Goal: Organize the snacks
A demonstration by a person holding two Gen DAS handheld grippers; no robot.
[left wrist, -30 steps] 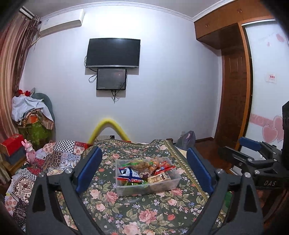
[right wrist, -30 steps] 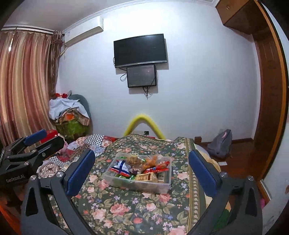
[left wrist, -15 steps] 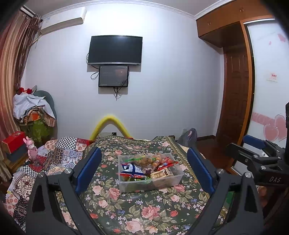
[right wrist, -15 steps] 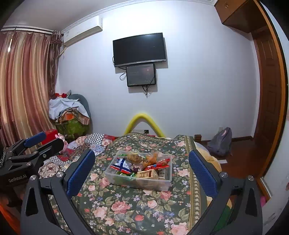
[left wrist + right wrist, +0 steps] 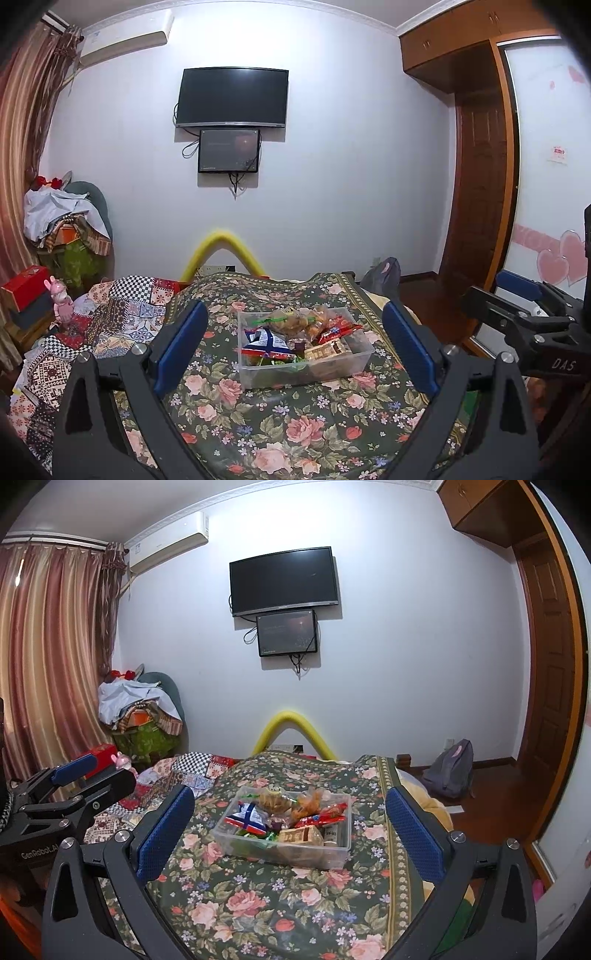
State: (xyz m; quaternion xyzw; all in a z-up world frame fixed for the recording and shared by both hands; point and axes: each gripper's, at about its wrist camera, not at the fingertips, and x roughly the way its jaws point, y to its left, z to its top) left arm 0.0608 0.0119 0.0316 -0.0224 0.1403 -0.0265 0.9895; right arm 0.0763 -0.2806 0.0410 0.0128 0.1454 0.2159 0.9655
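Note:
A clear plastic bin [image 5: 360, 363] filled with several snack packets [image 5: 267, 339] sits on a floral bedspread [image 5: 295, 424]; it also shows in the right wrist view [image 5: 334, 854] with its snack packets [image 5: 246, 818]. My left gripper [image 5: 293, 349] is open and empty, held above the bed short of the bin. My right gripper [image 5: 290, 829] is open and empty, likewise short of the bin. Each gripper shows at the edge of the other's view: the right one [image 5: 517, 306] and the left one [image 5: 79, 781].
A patchwork quilt [image 5: 92, 325] lies left of the bedspread. A yellow foam arch [image 5: 221, 254] stands at the bed's far end. A clothes pile [image 5: 66, 229] and red box [image 5: 26, 286] are at left. A backpack [image 5: 448, 770] sits on the floor at right.
Both grippers have drawn back and lifted slightly; the bin sits a little farther off and higher in both views. Both stay open and empty.

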